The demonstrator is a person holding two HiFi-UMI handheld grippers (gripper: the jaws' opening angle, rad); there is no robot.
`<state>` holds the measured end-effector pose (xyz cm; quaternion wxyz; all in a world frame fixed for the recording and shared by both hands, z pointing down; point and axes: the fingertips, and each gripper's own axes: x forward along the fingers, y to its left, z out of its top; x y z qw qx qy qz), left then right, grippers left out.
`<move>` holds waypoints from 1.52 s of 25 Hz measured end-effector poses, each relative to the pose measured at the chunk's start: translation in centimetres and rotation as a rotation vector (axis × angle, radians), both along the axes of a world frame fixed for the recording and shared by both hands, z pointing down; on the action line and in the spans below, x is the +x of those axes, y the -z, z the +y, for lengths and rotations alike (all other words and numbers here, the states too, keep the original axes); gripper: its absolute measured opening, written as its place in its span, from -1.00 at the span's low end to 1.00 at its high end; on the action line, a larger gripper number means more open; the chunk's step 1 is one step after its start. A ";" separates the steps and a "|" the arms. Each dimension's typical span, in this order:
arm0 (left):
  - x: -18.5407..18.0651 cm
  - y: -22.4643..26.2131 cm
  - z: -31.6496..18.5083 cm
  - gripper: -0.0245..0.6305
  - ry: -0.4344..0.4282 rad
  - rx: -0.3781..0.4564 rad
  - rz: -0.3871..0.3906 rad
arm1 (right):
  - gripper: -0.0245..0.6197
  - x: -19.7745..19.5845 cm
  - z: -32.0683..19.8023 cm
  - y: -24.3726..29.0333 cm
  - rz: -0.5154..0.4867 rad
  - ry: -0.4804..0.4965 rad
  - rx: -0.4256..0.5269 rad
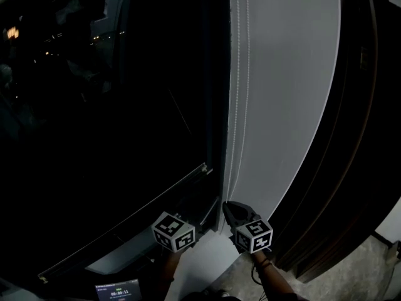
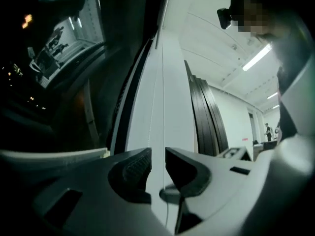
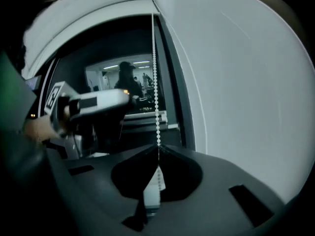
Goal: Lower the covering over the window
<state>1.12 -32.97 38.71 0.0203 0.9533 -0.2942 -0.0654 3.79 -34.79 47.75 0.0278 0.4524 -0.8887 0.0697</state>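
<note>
A white bead chain [image 1: 237, 105] hangs down the white wall strip [image 1: 282, 105] just right of the dark window [image 1: 106, 105]. My right gripper [image 1: 228, 209] is shut on this chain [image 3: 155, 82], and the beads run straight up from its closed tips [image 3: 157, 149]. My left gripper [image 2: 157, 157] is open. Two thin strands of the chain [image 2: 163, 107] pass through the gap between its jaws without the pads pressing on them. Its marker cube [image 1: 173, 231] sits just left of the right gripper's cube [image 1: 254, 234]. A pale bar [image 1: 125, 221] crosses the lower part of the window.
Dark curved panels [image 1: 357, 137] stand right of the white strip. A white sill [image 1: 203, 262] lies below the grippers. A small screen with a timer [image 1: 118, 290] shows at the bottom edge. Speckled floor [image 1: 357, 274] is at the lower right.
</note>
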 end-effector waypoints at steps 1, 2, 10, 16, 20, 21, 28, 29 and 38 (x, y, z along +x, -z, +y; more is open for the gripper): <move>0.4 1.4 -0.1 -0.70 -0.014 0.029 0.003 | -0.89 -0.1 0.4 -1.3 -0.013 -0.006 -0.018; 0.9 2.8 -0.1 -0.69 -0.031 0.057 0.005 | -0.89 -0.3 0.7 -2.4 -0.018 -0.007 -0.032; 3.8 9.7 0.4 -0.61 -0.091 0.199 0.021 | -0.89 -2.4 2.6 -5.1 -0.027 0.019 -0.069; 3.7 13.0 0.7 -0.61 -0.096 0.244 0.081 | -0.89 -2.1 2.8 -4.8 -0.043 0.005 -0.066; 3.8 13.2 0.5 -0.84 -0.096 0.219 0.072 | -0.89 -2.1 3.0 -5.1 -0.055 -0.001 -0.067; 3.7 13.2 0.5 -0.85 -0.101 0.202 0.086 | -0.89 -2.1 3.1 -5.0 -0.060 -0.002 -0.066; 2.8 13.1 0.7 -0.90 -0.102 0.160 0.133 | -0.89 -2.3 3.8 -4.7 -0.081 -0.001 -0.055; 2.5 13.1 0.8 -0.90 -0.099 0.155 0.159 | -0.89 -2.2 4.0 -4.8 -0.079 -0.002 -0.056; 1.2 11.2 0.3 -0.91 -0.024 0.218 0.084 | -0.88 2.4 4.0 0.4 -0.151 -0.048 -0.025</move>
